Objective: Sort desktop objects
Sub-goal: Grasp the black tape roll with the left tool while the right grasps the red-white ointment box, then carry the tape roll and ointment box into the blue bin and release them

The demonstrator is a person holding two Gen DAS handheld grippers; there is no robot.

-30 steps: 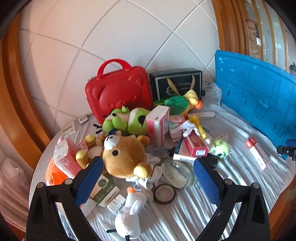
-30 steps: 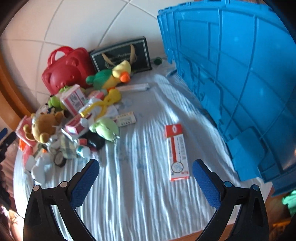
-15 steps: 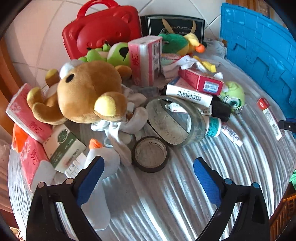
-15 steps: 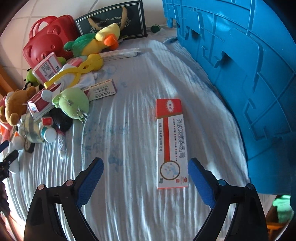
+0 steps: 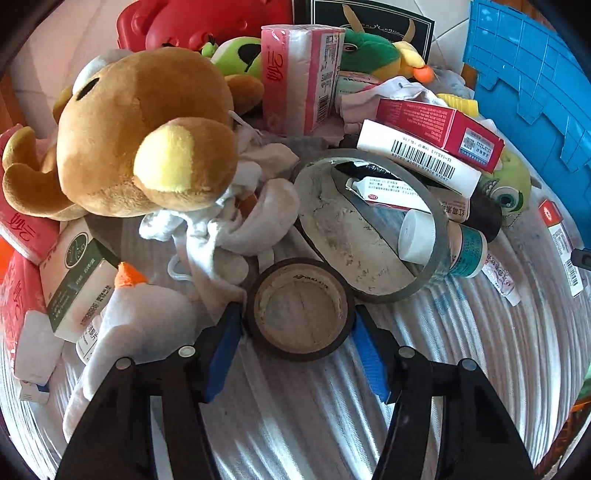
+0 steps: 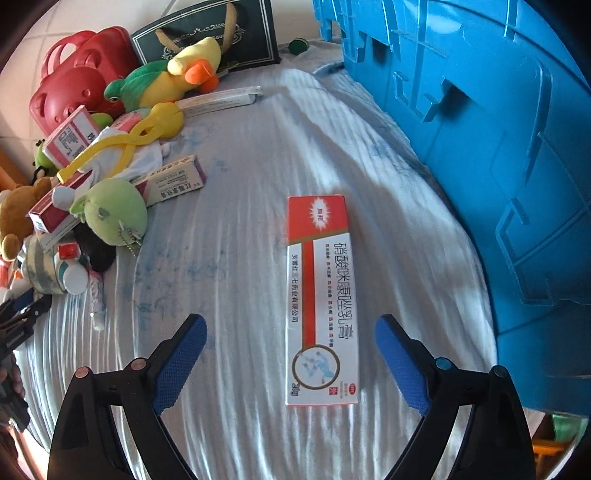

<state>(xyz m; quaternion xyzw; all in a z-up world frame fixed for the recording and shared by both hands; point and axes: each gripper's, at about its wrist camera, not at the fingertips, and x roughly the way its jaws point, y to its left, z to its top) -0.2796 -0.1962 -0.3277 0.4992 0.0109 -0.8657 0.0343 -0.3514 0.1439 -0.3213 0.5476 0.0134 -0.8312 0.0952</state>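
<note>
Tape roll point(image 5: 299, 314), the small dark one, lies flat on the white-clothed tabletop point(image 5: 424, 369) at the near edge of the pile, and the left tool point(image 5: 297, 334) straddles it, its jaws closing, the blue pads just at the roll's two sides; whether they already press on it cannot be told. To do this step well, the pads should meet the roll across its widest line and low on its wall, so that it does not squirt forward; the white plush toy point(image 5: 140, 325) touches the left pad's side and the larger grey tape ring point(image 5: 369, 229) leans against the roll's far edge, so a straight lift is probably safer than a drag. The right tool point(image 6: 290, 365) hangs wide apart over the red-and-white medicine box point(image 6: 321, 295), which lies alone near the blue crate point(image 6: 480, 147); the box sits right of centre between the pads, untouched, and a shift that way would likely centre it. Counted in the left view: two tape rolls, one brown bear point(image 5: 140, 133), one white plush, one green-and-yellow duck plush point(image 5: 373, 55), one small green round plush point(image 5: 509, 188), one red case point(image 5: 207, 22). Boxes and tubes overlap too much to count surely.
</note>
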